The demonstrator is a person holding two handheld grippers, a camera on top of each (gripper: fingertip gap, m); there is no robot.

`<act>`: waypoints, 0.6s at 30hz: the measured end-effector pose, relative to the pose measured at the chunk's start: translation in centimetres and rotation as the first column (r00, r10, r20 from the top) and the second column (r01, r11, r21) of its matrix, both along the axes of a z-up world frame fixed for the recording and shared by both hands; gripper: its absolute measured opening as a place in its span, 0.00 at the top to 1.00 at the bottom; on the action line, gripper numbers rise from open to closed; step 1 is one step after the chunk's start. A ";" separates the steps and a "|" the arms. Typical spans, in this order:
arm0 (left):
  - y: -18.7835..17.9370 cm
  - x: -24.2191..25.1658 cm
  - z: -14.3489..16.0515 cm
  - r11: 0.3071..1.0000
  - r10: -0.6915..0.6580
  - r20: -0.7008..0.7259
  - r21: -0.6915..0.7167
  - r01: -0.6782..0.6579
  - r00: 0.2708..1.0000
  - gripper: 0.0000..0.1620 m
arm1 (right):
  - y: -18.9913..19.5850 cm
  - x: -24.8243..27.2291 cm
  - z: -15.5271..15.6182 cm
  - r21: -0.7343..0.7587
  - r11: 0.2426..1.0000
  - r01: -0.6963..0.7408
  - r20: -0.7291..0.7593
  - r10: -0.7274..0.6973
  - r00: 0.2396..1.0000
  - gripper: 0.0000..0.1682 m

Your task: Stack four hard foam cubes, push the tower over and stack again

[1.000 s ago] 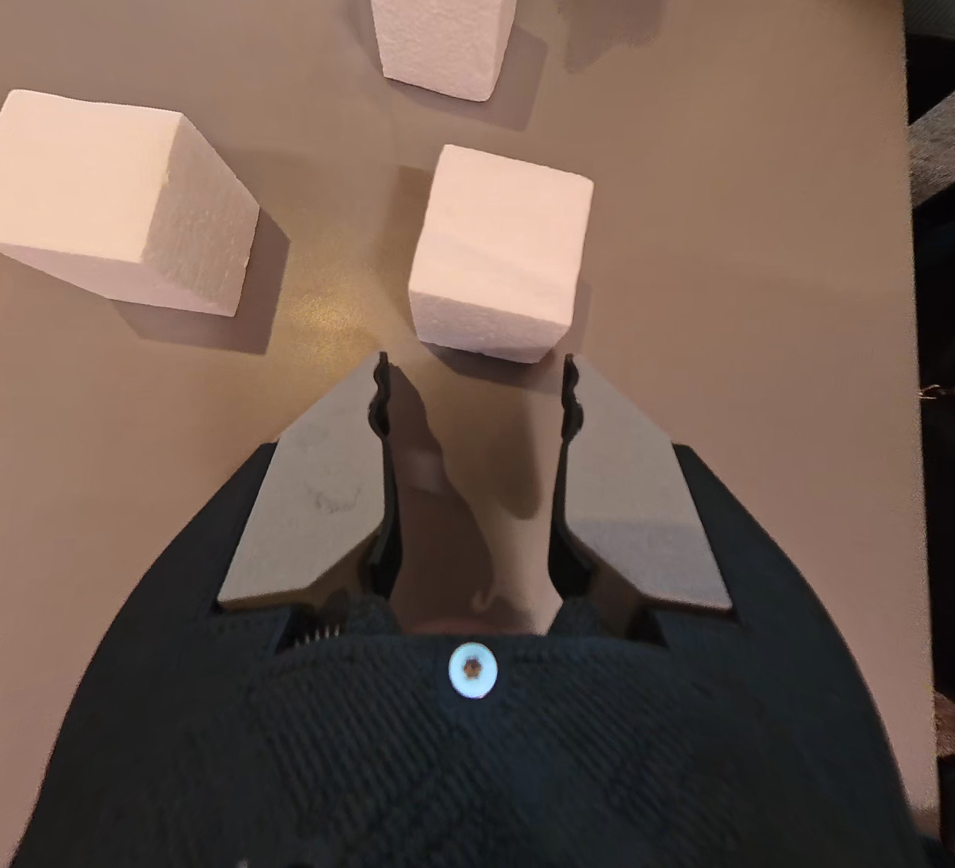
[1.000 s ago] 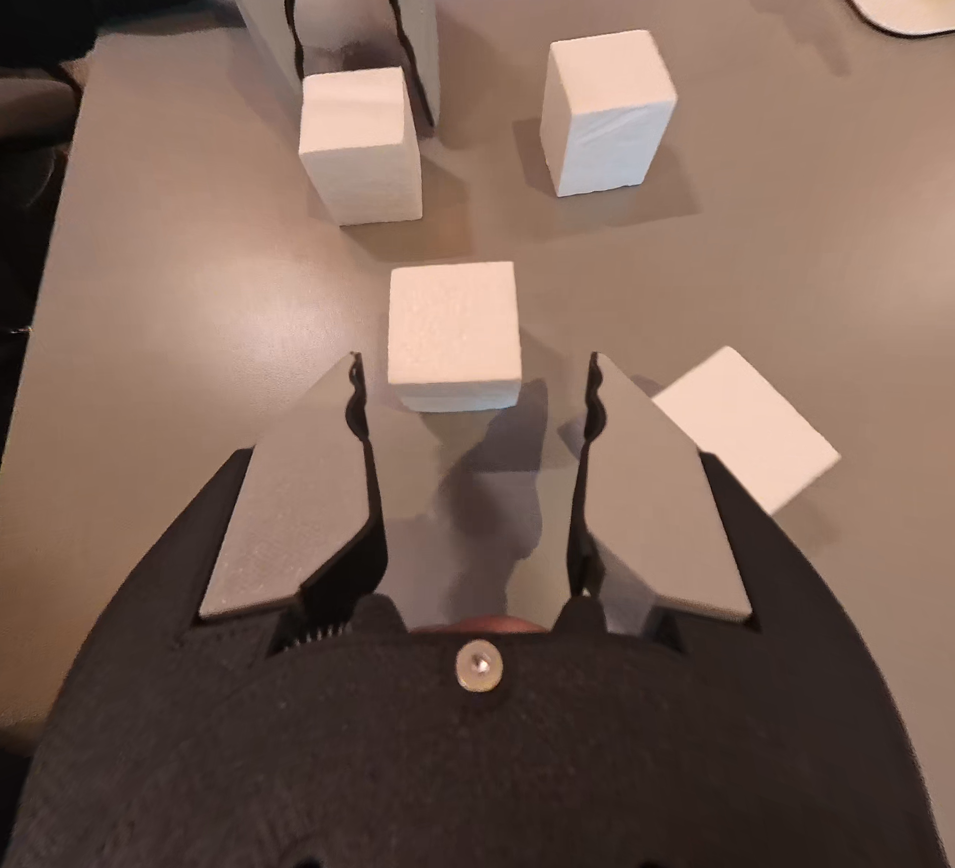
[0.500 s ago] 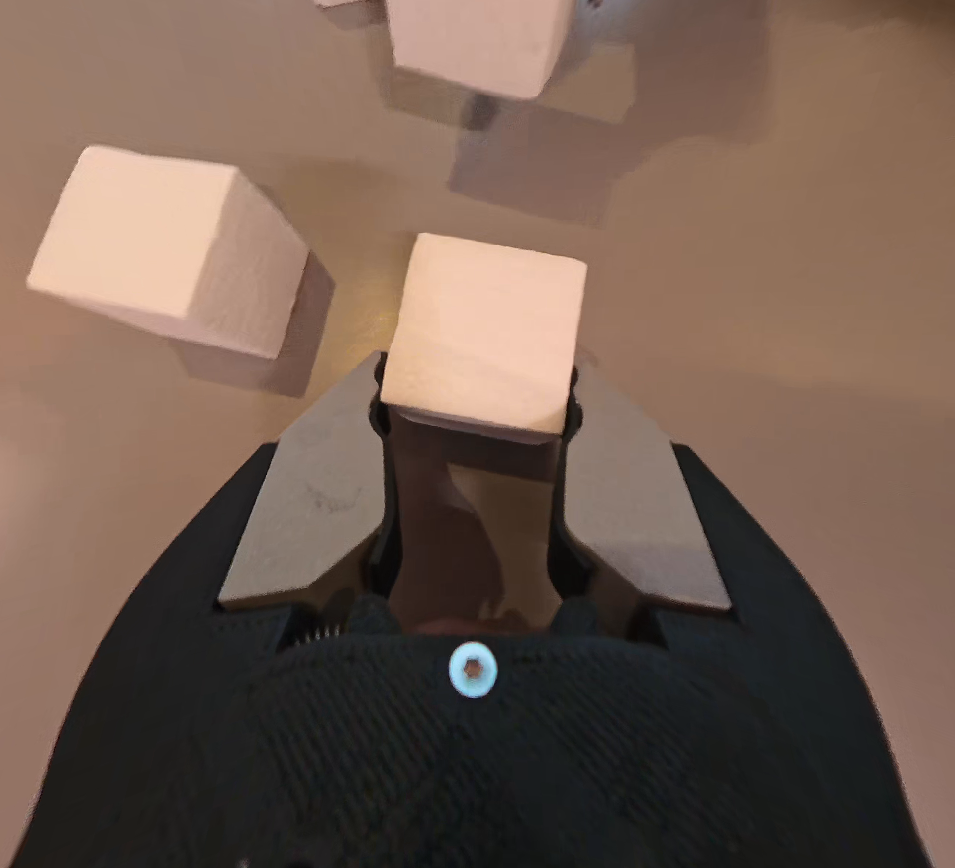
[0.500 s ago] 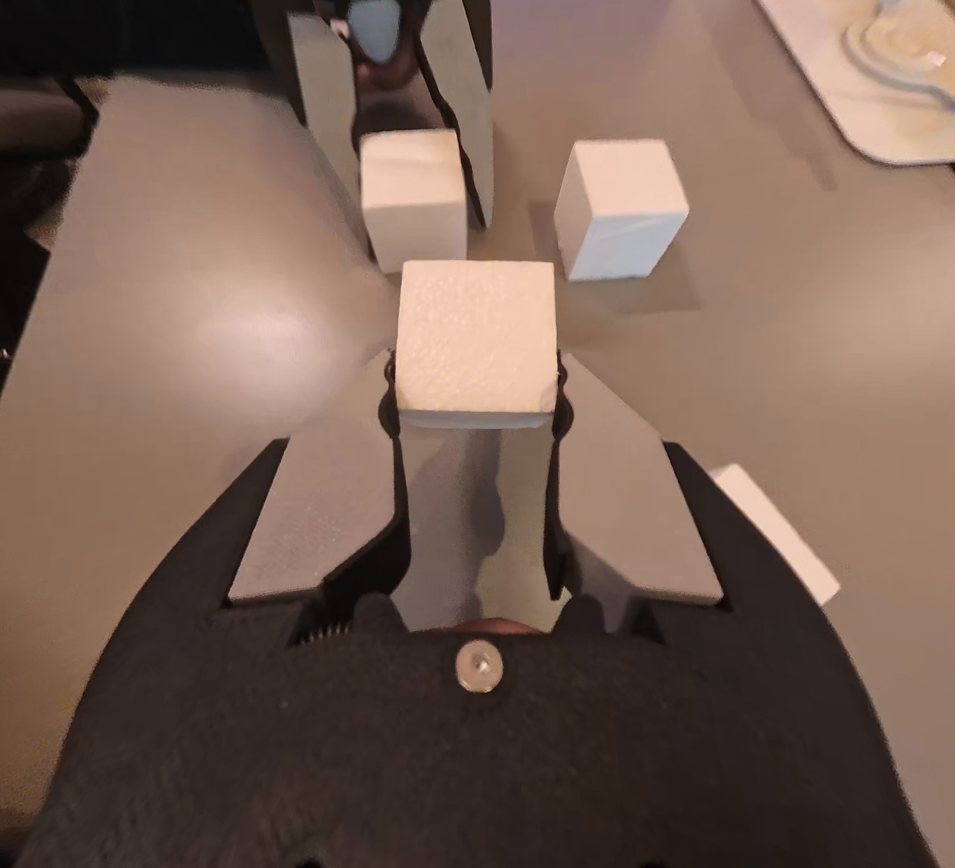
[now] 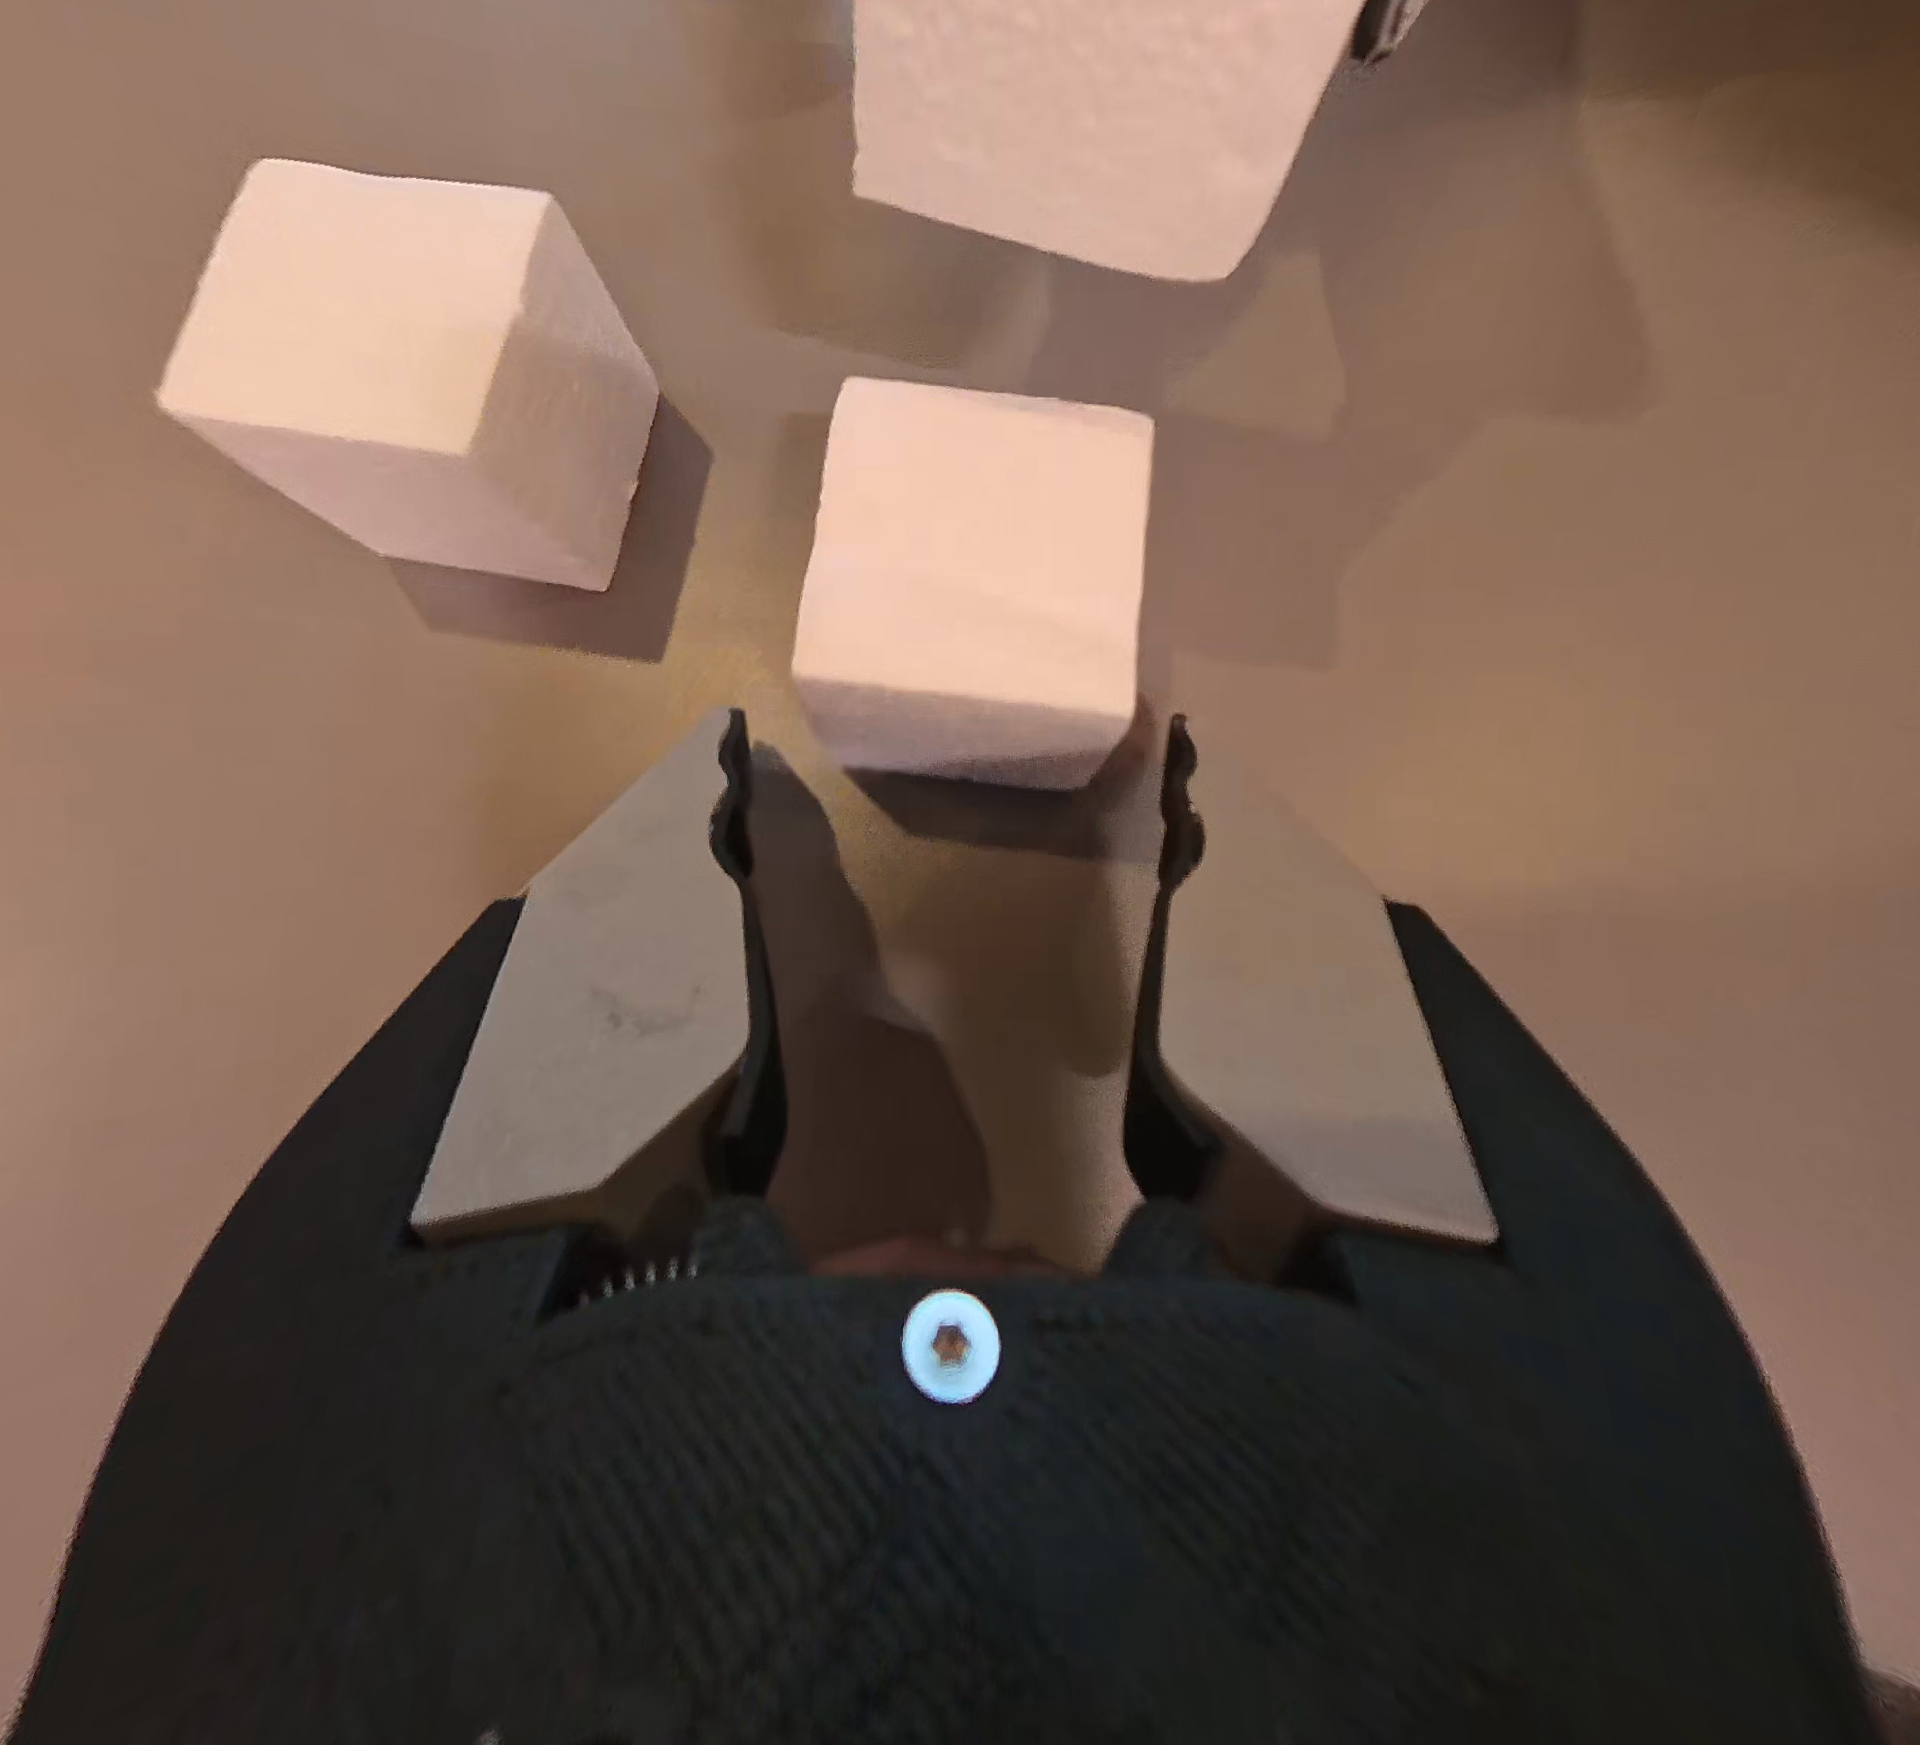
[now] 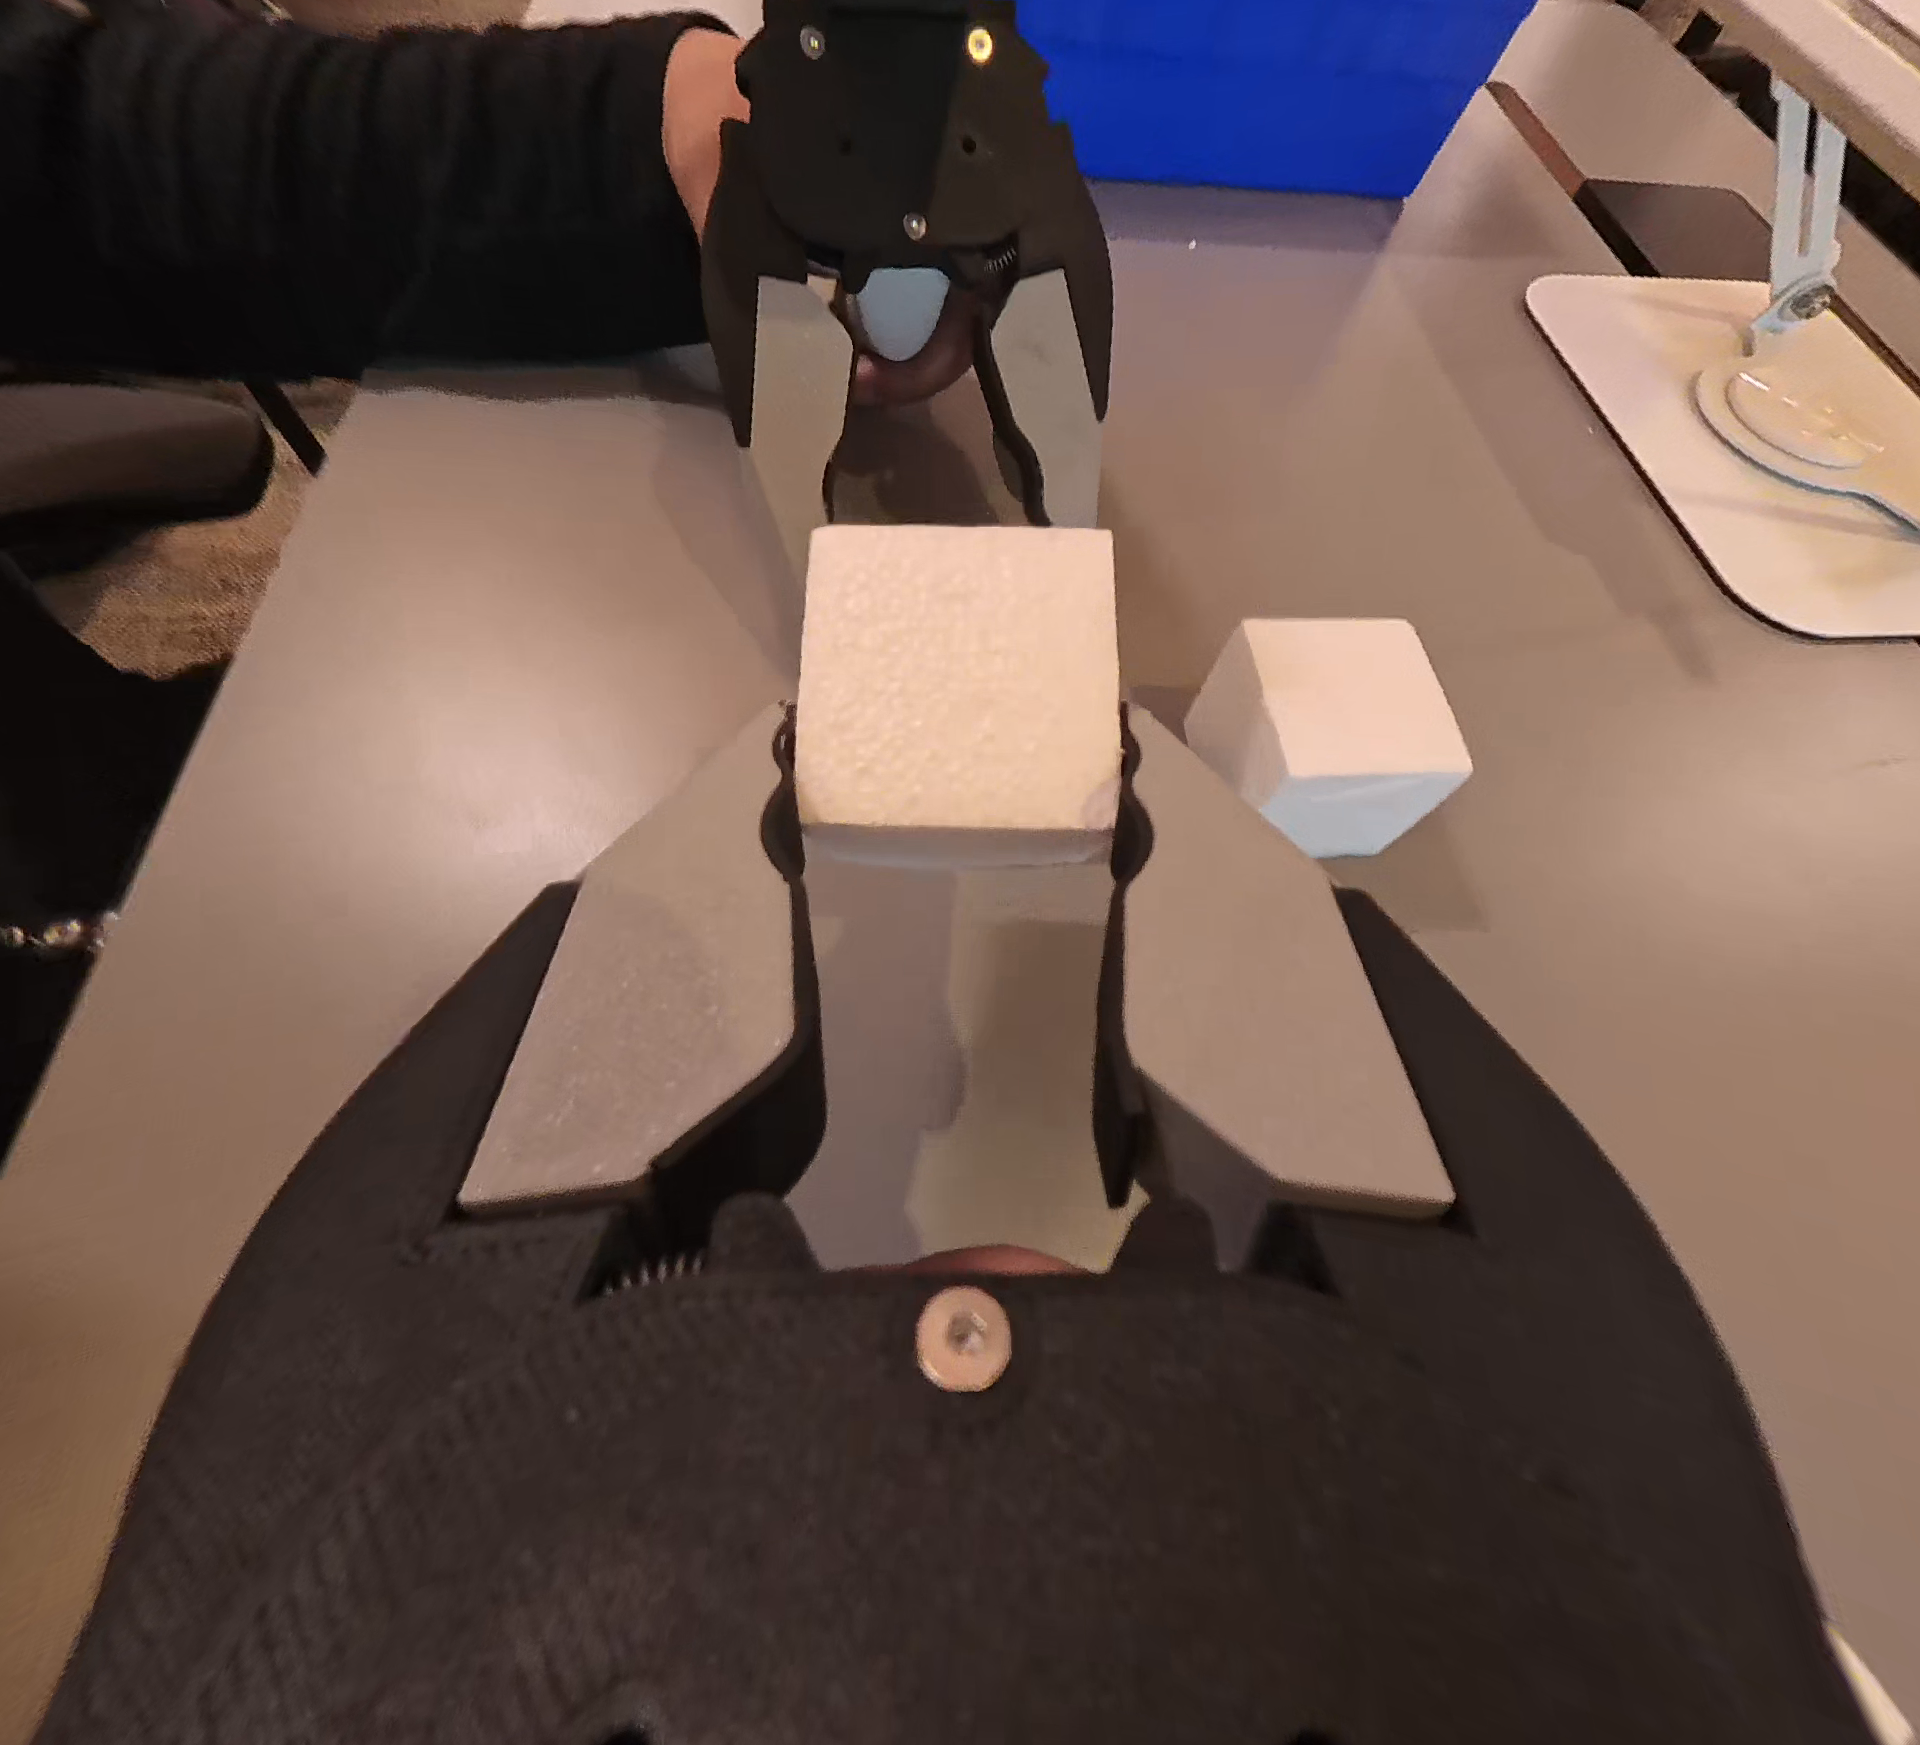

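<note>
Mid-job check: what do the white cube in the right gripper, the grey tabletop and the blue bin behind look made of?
White cube clamped in the right gripper: apparently rigid foam, judging by its matte, pebbled bead texture and crisp edges. Grey tabletop: smooth laminate or coated board, probably; it shows a soft sheen and faint reflections. Blue bin: likely moulded plastic, with uniform colour, a slight gloss and a stepped rim.

White, pebbly-grained hard foam cubes [image 6: 956,687] sit on a plain matte grey desk [image 6: 468,656]. The tongs [image 6: 951,765] have flat grey plates on a ribbed black printed body. Behind stand a bright blue plastic bin [image 6: 1278,22] and a cream-white lamp base [image 6: 1714,448]; a sleeve [image 6: 312,189] is ribbed black.
</note>
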State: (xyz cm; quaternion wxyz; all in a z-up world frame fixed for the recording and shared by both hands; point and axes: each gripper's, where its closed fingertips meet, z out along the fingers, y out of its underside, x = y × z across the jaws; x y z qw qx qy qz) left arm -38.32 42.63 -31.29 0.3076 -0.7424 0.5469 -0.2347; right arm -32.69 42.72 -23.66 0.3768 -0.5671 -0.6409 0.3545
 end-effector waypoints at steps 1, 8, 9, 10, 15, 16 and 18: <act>-0.1 -0.5 0.3 1.000 0.001 0.011 -0.002 -0.001 1.000 0.51 | -0.1 -0.3 0.4 -0.022 1.000 0.000 -0.012 0.000 1.000 0.66; 0.5 -5.3 1.1 0.999 0.051 0.078 -0.018 -0.050 0.996 0.53 | -0.4 -3.3 2.2 -0.051 0.999 0.000 0.060 0.003 0.998 0.66; 0.8 -5.9 1.0 0.997 0.071 0.080 -0.022 -0.069 0.994 0.53 | -0.4 -3.7 2.1 -0.031 1.000 0.000 0.095 0.003 0.995 0.66; 1.1 -6.4 0.9 0.996 0.091 0.077 -0.023 -0.089 0.993 0.53 | -0.4 -4.0 1.9 -0.011 1.000 -0.005 0.131 0.007 0.991 0.66; 2.2 -7.5 0.9 0.990 0.141 0.057 0.016 -0.142 0.988 0.54 | -0.7 -5.3 -0.3 -0.009 0.999 -0.040 0.253 0.041 0.967 0.66; 2.3 -7.5 1.0 0.990 0.140 0.056 0.025 -0.142 0.989 0.55 | -0.5 -5.5 -0.7 -0.005 1.000 -0.029 0.264 0.029 0.964 0.66; 2.3 -7.4 0.8 0.990 0.138 0.047 0.027 -0.140 0.989 0.55 | -0.2 -5.8 -1.7 0.007 1.000 -0.002 0.295 0.000 0.955 0.64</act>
